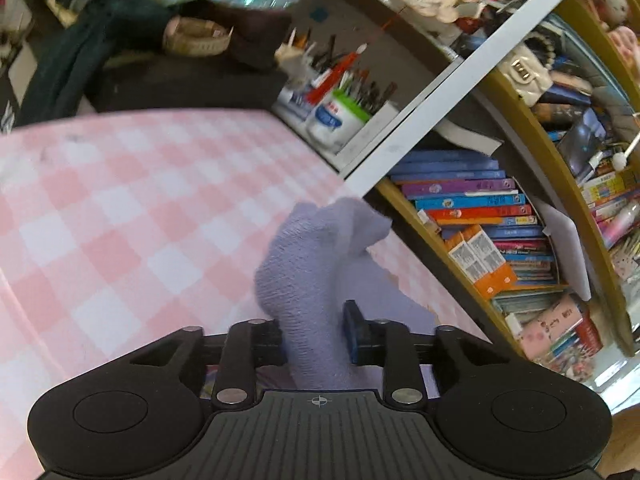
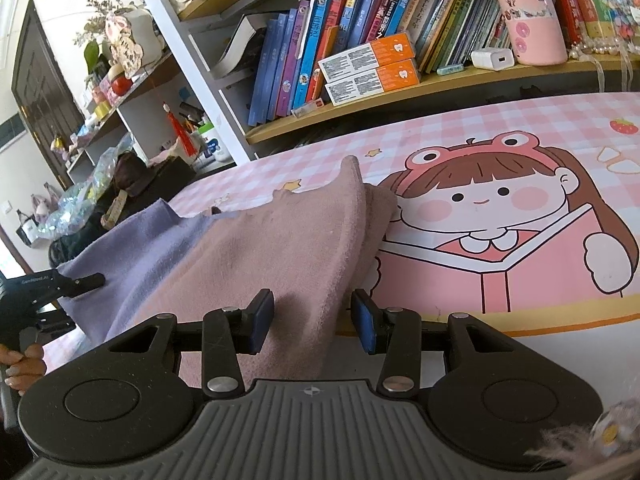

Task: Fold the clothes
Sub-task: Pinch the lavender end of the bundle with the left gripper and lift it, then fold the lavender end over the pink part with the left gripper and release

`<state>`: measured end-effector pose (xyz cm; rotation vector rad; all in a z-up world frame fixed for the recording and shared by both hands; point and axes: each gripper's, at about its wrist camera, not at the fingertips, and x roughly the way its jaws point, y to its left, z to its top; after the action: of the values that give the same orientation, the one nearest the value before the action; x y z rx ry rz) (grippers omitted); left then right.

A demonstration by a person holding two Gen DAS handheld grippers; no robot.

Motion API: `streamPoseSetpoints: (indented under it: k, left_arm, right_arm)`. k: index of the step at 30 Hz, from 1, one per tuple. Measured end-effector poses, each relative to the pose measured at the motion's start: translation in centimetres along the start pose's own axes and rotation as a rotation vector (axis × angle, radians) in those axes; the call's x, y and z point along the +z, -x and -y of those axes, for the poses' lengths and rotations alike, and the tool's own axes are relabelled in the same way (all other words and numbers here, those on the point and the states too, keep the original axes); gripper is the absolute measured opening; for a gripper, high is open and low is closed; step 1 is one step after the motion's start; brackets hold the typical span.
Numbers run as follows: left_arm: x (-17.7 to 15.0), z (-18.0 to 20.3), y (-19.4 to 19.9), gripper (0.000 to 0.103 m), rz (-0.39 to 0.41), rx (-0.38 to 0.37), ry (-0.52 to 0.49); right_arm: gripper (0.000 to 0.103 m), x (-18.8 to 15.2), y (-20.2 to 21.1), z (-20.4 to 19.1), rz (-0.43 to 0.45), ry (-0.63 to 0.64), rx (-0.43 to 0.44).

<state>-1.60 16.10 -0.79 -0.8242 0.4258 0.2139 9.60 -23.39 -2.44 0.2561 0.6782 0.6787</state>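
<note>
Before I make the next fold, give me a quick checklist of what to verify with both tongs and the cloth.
1. Left tongs gripping the purple cloth: ok, fabric is bunched between the pads.
2. Right tongs gripping the pink cloth: cannot tell, pads flank the fabric with gaps showing.
3. Pink cloth's far end resting on the checkered table cover: ok.
4. Cloth flat, without bunching: not ok.
5. Shelf edge apart from the cloth: ok.

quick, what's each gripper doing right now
Left gripper: shut on the purple cloth, lifted off the checked table.
Right gripper: its jaws stand around the pink cloth, but a gap shows each side, so open.
</note>
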Motion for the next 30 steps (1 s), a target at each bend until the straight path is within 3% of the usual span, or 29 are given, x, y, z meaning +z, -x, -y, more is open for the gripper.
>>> streamPoseSetpoints:
  k: [4, 6, 9, 18, 20, 21, 24, 30]
  left_arm:
    - [-0.1, -0.8, -0.9, 0.036, -0.018, -0.026, 0.056]
    - [0.0, -1.2, -1.0, 0.029, -0.006, -0.030, 0.068]
    - [0.2, -2.1, -1.3, 0.019, 0.002, -0.047, 0.095]
    - [0.3, -2.3, -1.2, 0.019, 0.008, -0.065, 0.103]
    - [0.3, -2.3, -1.2, 0.019, 0.008, -0.062, 0.101]
    - [0.3, -2.2, -1.2, 0.019, 0.007, -0.061, 0.101]
    - [0.3, -2.1, -1.2, 0.019, 0.006, -0.058, 0.101]
    - [0.3, -1.8, -1.2, 0.020, 0.008, -0.036, 0.085]
  right_arm:
    - [0.042, 0.0, -0.2, -0.5, -0.009, 0.028, -0.002]
    - [0.042, 0.1, -0.3, -0.8, -0.015, 0.057, -0.007]
    - [0.052, 0.5, -0.3, -1.0, -0.014, 0.137, -0.006]
    - [0.054, 2.7, 1.1, -0.8, 0.066, 0.422, 0.071]
    - [0.066, 3.2, 1.4, -0.8, 0.084, 0.485, 0.088]
    - [0.073, 3.1, 1.4, -0.8, 0.068, 0.518, 0.123]
    - [0.073, 2.8, 0.8, -1.0, -0.003, 0.601, 0.221]
    - [0.072, 2.6, -0.6, -0.4, -0.121, 0.686, 0.292]
